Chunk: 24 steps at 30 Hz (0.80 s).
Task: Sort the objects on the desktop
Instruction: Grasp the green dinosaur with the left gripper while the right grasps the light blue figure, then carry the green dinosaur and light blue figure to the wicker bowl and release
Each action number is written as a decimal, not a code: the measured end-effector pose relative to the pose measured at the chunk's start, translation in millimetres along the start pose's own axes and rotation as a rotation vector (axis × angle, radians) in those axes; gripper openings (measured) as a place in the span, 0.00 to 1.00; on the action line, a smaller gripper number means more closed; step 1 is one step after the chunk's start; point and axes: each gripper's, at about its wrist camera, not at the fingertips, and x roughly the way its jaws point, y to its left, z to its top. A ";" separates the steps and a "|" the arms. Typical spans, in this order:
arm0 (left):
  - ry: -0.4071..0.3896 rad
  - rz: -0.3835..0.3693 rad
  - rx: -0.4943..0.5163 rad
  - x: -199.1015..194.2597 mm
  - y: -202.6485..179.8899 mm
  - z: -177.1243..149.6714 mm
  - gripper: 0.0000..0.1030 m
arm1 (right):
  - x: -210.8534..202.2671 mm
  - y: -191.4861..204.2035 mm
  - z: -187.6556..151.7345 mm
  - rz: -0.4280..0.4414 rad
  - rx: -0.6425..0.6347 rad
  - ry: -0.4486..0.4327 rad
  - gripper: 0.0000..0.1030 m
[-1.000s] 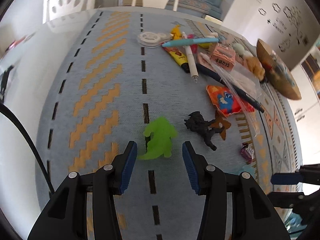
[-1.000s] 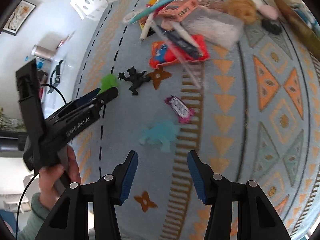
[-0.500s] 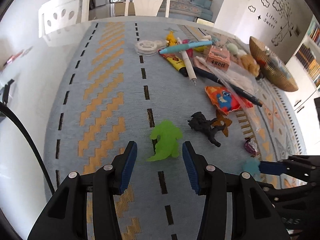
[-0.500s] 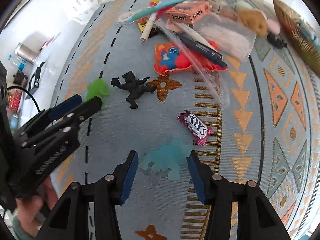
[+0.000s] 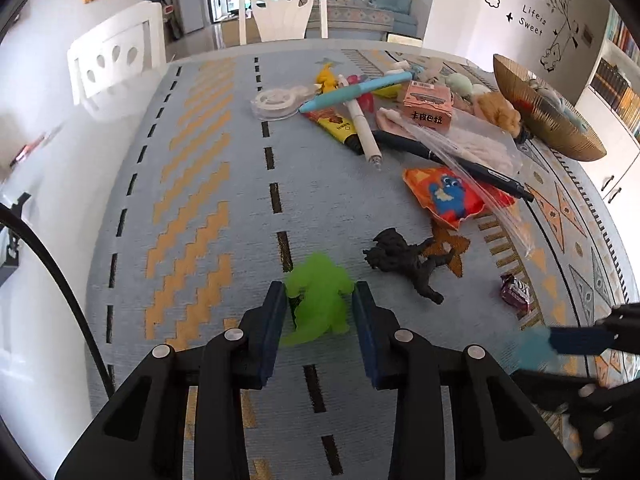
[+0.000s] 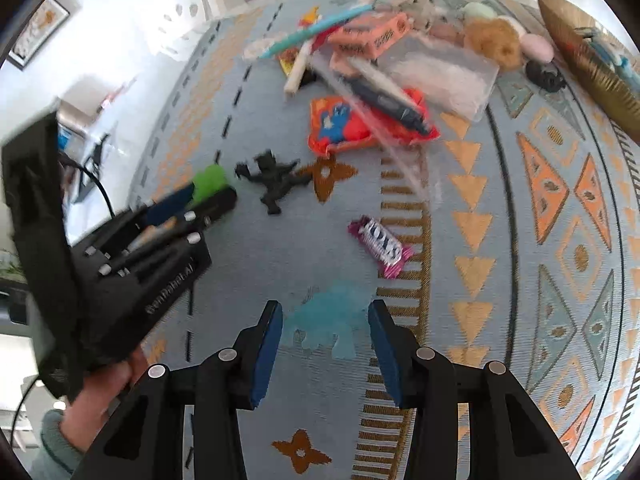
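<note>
Right now I have both claws closing on toys lying flat on the tablecloth [image 5: 192, 208]: my left gripper [image 5: 320, 308] around the green dinosaur [image 5: 320, 296], my right gripper [image 6: 326, 330] around the pale blue dinosaur [image 6: 328, 320], neither pinched yet. Soft, flat figures could squirt out sideways, or the pads could snag the cloth.

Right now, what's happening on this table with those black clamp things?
A person is sorting toys with two hand-held grippers. The left gripper is closing around a green dinosaur, and the right gripper is closing around a pale blue dinosaur. Both toys lie on the patterned tablecloth, not yet lifted.
</note>
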 end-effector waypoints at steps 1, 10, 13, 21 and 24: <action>0.002 -0.012 -0.019 -2.8 2.6 0.5 0.30 | -5.0 -2.3 1.2 0.001 0.003 -0.013 0.43; -0.072 -0.083 -0.088 -48.8 -5.4 21.0 0.30 | -50.2 -39.3 11.4 0.030 0.071 -0.091 0.43; -0.109 -0.103 -0.072 -63.9 -22.6 33.0 0.30 | -70.3 -53.9 16.8 0.017 0.080 -0.134 0.43; -0.174 -0.165 0.002 -84.1 -83.0 77.7 0.30 | -122.1 -111.2 29.0 -0.010 0.126 -0.230 0.43; -0.194 -0.180 0.035 -87.2 -104.6 94.1 0.30 | -141.2 -139.5 34.3 -0.027 0.154 -0.267 0.43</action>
